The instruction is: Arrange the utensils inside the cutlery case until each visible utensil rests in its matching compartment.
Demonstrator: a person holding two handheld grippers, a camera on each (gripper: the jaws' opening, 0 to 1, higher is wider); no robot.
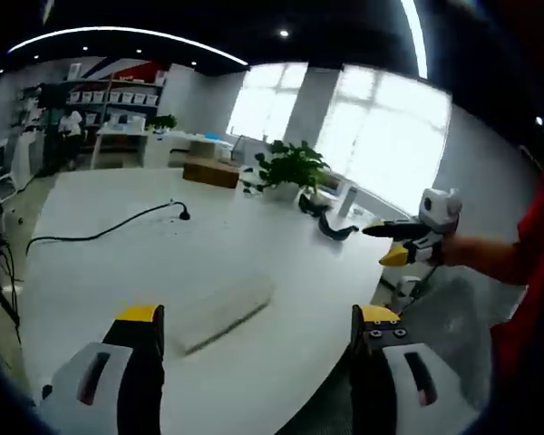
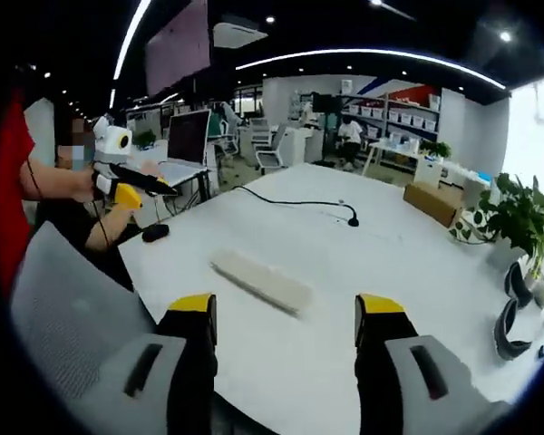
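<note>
While both grippers hang in the air off the near edge of the big white table [image 2: 363, 272], nothing is getting touched yet. The left gripper [image 1: 258, 340] has its jaws spread wide with nothing between them, and the right gripper [image 2: 286, 331] looks the same, wide apart and empty.

The cutlery case [image 2: 261, 282] is the long pale thing lying flat on the table, a bit in from the near edge and well apart from both grippers. It's blurry from both sides, so I honestly can't tell which utensils are in it or how the compartments are laid out.

Other stuff around: a black cable [image 2: 295, 201] snaking across the middle toward the far edge, a potted plant [image 2: 517, 217] at the far corner, a laptop [image 2: 183, 149] off on another desk.

My read is this is the very start, just the approach. Next move calls for bringing one gripper down close over the case to see what sits where, then picking a misplaced utensil while the other steadies the case.
</note>
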